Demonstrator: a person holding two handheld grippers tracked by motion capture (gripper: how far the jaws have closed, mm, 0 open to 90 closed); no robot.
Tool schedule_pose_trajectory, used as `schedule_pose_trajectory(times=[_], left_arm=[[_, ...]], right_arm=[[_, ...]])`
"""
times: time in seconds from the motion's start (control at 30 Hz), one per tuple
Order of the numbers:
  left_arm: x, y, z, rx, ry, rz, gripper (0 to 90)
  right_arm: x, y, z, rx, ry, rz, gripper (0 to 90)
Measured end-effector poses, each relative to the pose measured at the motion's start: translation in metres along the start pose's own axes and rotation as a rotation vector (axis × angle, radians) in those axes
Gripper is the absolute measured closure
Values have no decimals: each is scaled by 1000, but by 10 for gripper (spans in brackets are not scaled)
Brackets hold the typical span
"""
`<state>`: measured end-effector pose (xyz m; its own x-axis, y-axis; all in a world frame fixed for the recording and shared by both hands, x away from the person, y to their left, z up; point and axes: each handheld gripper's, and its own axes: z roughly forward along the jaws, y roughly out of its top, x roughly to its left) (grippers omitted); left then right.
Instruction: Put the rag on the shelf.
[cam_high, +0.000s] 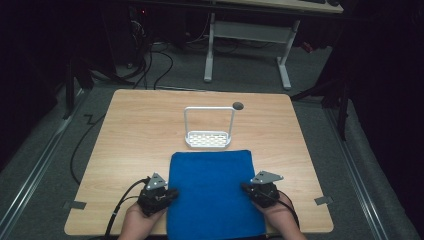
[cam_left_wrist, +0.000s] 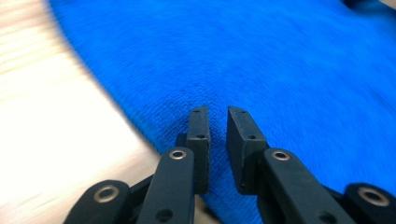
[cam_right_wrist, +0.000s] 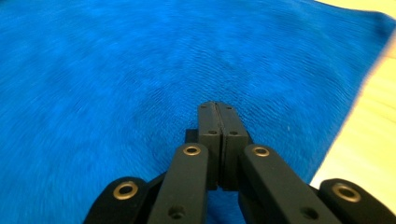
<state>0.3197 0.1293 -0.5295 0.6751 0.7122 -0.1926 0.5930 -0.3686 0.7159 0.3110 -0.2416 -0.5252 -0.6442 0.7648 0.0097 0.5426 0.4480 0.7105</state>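
Blue towel (cam_high: 215, 192) spread flat on the near half of the counter (cam_high: 130, 140), just before a white rack (cam_high: 208, 135). Left gripper (cam_left_wrist: 218, 122) at its left edge, fingers slightly apart over the cloth; right gripper (cam_right_wrist: 217, 116) at its right edge, fingers pressed together.

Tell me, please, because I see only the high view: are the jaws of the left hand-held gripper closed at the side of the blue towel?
Observer: No. The left gripper view shows a narrow gap between the jaws of the left hand-held gripper, and the blue towel shows through the gap.
Operator: And the other one?
Observer: The jaws of the right hand-held gripper are pressed flat together over the towel. No cloth shows between them.
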Motion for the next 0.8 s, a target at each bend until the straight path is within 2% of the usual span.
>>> schedule_pose_trajectory(times=[0.07,0.1,0.13,0.17,0.2,0.23,0.27,0.3,0.33,0.37,0.6,0.67,0.7,0.73,0.77,0.8], left_arm=[[9,1,-3,-5,26,-26,769],[11,4,-3,-17,16,-37,747],[11,4,-3,-17,16,-37,723],[11,10,2,-42,4,-37,698],[11,10,2,-42,4,-37,665],[11,16,9,-43,23,-15,647],[11,16,9,-43,23,-15,646],[11,16,15,-27,21,-9,648],[11,16,15,-27,21,-9,657],[8,14,14,-20,28,14,666],[-2,2,3,-12,3,23,678],[-6,-4,-3,-2,-14,23,680],[-10,-10,-9,7,-39,24,680],[-10,-10,-9,7,-39,24,676],[-11,-12,-13,27,-79,24,673],[-11,-12,-13,27,-79,24,667]], right_arm=[[1,6,0,-43,-15,4,900],[-1,9,0,-60,-36,13,882],[-5,11,1,-73,-62,24,879],[-9,14,3,-80,-87,30,876],[-9,14,3,-80,-87,30,876],[-17,19,9,-83,-133,48,851],[-17,19,9,-83,-133,48,851],[-24,20,16,-65,-151,62,846],[-24,20,16,-65,-151,62,846],[-25,18,21,-27,-154,62,841],[-17,8,13,-27,-134,45,840],[-11,0,4,-27,-92,44,837],[-8,-3,0,-21,-74,44,833],[-8,-3,0,-21,-74,44,833],[-5,-7,-5,-8,-56,37,815],[-5,-7,-5,-8,-56,37,815]])
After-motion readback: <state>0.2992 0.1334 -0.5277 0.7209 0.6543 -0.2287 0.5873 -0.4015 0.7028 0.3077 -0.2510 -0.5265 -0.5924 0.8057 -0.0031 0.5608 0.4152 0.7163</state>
